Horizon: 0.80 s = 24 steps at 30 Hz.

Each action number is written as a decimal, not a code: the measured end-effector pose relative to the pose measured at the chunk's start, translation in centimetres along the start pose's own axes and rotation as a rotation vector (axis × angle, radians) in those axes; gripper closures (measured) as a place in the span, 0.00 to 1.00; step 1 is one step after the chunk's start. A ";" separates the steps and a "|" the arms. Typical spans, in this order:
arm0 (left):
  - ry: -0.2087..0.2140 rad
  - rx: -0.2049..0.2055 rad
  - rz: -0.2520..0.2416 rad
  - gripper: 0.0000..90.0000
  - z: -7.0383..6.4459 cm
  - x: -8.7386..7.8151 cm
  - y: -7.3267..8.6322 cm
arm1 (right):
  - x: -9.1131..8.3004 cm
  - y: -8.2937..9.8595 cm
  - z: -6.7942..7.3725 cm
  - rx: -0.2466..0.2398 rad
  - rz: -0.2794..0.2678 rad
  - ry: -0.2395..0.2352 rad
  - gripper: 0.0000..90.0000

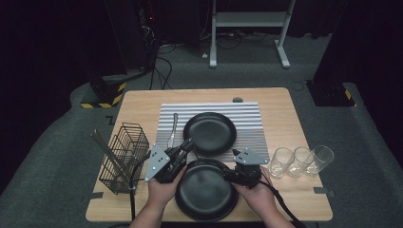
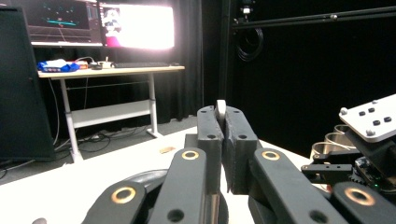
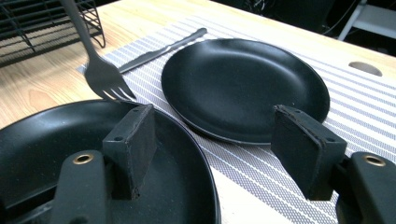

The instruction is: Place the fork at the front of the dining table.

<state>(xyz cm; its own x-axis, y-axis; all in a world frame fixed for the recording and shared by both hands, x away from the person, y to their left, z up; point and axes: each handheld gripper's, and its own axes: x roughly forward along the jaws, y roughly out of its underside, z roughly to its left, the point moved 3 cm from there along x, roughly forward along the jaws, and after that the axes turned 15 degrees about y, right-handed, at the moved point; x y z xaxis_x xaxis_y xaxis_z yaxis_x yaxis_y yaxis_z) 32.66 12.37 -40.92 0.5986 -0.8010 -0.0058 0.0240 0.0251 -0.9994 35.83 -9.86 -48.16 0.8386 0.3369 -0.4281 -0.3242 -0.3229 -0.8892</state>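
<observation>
Jaws of the left gripper [image 1: 186, 146] are clamped on a fork, seen from the high view above the rim of the near black plate [image 1: 205, 194], while the right gripper [image 1: 234, 172] sits at that plate's right edge. Left gripper view: its jaws press together on the fork [image 2: 221, 108], whose end pokes up between them. Right gripper view: its jaws stand apart over the near plate [image 3: 46, 140]; the fork's tines [image 3: 109, 88] hang above that plate's rim, beside a second plate [image 3: 243, 84] on the striped mat [image 3: 355, 121]
</observation>
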 end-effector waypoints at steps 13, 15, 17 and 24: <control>0.037 -0.009 0.010 0.96 -0.9 1.1 0.6 | -0.5 -0.8 1.5 -0.025 -0.051 -0.028 0.38; 0.041 -0.013 0.011 0.96 -0.9 1.2 0.7 | -0.5 -0.9 1.7 -0.029 -0.057 -0.033 0.39; 0.047 -0.018 0.013 0.96 -1.0 1.4 0.8 | -0.6 -1.1 2.0 -0.025 -0.059 -0.043 0.41; 0.060 -0.021 0.013 0.96 -1.2 1.6 0.9 | -0.6 -1.4 3.0 -0.037 -0.075 -0.062 0.47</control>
<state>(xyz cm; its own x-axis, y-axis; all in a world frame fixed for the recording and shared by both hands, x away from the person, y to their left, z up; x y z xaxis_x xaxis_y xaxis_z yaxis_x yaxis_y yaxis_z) 32.71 10.35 -41.85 0.5494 -0.8353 -0.0201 -0.0006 0.0236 -0.9997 34.47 -6.98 -47.15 0.8309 0.4146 -0.3710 -0.2447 -0.3265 -0.9130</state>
